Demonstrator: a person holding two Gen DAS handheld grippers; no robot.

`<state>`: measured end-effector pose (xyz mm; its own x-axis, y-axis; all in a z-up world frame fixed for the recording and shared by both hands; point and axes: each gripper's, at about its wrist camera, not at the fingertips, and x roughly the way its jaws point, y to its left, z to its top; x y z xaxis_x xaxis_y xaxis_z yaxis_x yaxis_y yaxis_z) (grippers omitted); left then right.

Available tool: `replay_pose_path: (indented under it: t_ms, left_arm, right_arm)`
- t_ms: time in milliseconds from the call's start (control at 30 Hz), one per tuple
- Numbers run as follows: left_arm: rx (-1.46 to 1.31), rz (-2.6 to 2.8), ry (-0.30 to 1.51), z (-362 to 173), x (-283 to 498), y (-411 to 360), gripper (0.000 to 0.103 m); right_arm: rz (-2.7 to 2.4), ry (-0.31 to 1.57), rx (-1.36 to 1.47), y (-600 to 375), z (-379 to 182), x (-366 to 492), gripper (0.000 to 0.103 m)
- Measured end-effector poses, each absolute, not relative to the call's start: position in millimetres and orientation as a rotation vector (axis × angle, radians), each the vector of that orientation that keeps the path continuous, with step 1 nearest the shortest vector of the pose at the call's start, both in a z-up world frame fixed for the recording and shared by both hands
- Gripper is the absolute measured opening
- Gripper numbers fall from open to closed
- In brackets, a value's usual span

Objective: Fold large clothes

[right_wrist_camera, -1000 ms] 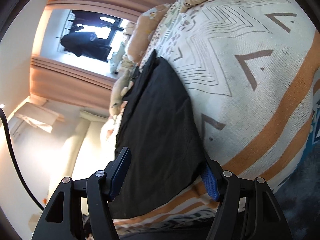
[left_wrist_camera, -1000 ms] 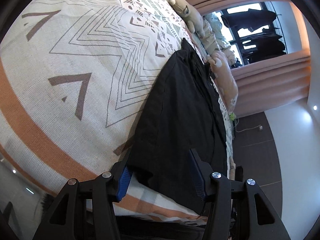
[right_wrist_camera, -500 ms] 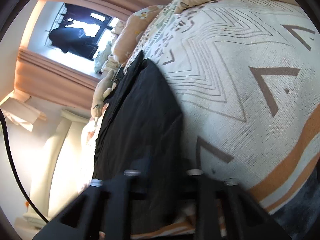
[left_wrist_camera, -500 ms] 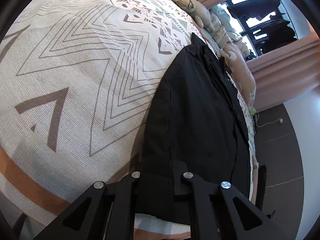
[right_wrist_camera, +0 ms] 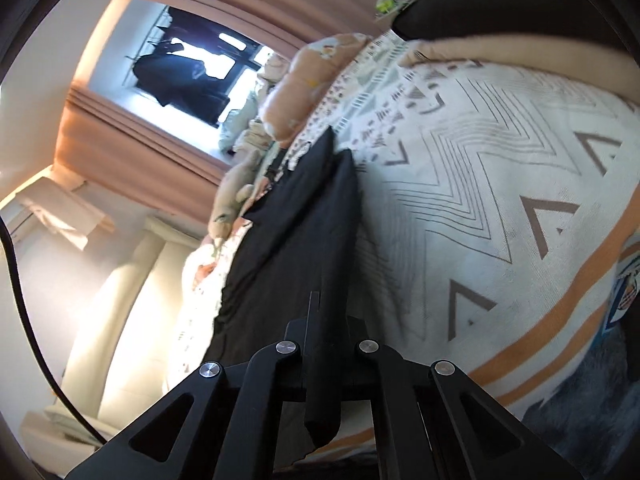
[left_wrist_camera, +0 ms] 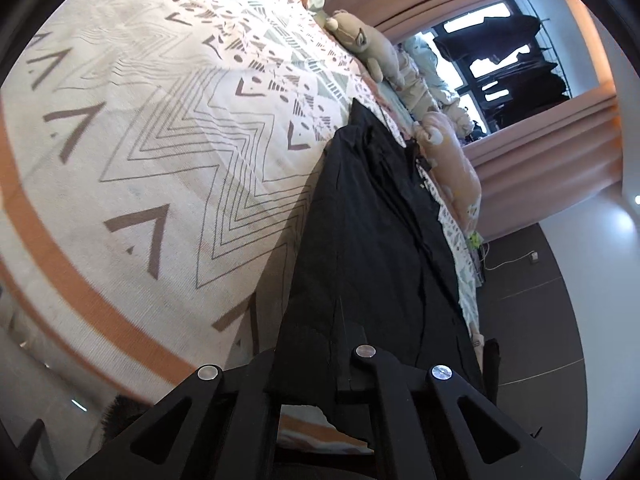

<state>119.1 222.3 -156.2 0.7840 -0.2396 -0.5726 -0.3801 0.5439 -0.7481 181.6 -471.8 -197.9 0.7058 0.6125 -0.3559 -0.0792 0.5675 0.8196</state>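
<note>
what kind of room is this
Most likely a bedroom. A bed with a patterned blanket fills the view, soft toys line its far edge, and pink curtains frame a window. A black garment lies on the blanket.

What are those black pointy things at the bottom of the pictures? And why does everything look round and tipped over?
Those are two grabbing tools, like big tweezers. A person holds one in each hand, and each tool has a small camera looking along its two fingers. That camera's lens bends the picture, so the room looks round and tilted.

One picture comes from the left gripper, the other from the right gripper. Both look across a bed covered by a patterned blanket with zigzags and orange stripes. On it lies a large black garment. Soft toys sit along the far side, near the window.

Both grippers are pinched shut on the near edge of the black garment, ready to fold it.
</note>
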Motion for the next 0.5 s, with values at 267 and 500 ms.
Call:
replay_pose_path:
  t_ms: [267,500]
  left_arm:
    - [-1.004,0.081,0.64,-129,72,216,0.002]
    - [-0.999,0.084,0.596,-97,37,213,0.002]
  right_arm:
    - [0.488,0.634,0.872,-479,-170,141,0.004]
    - [0.515,0.591,0.869,-486,-143,105,0.004]
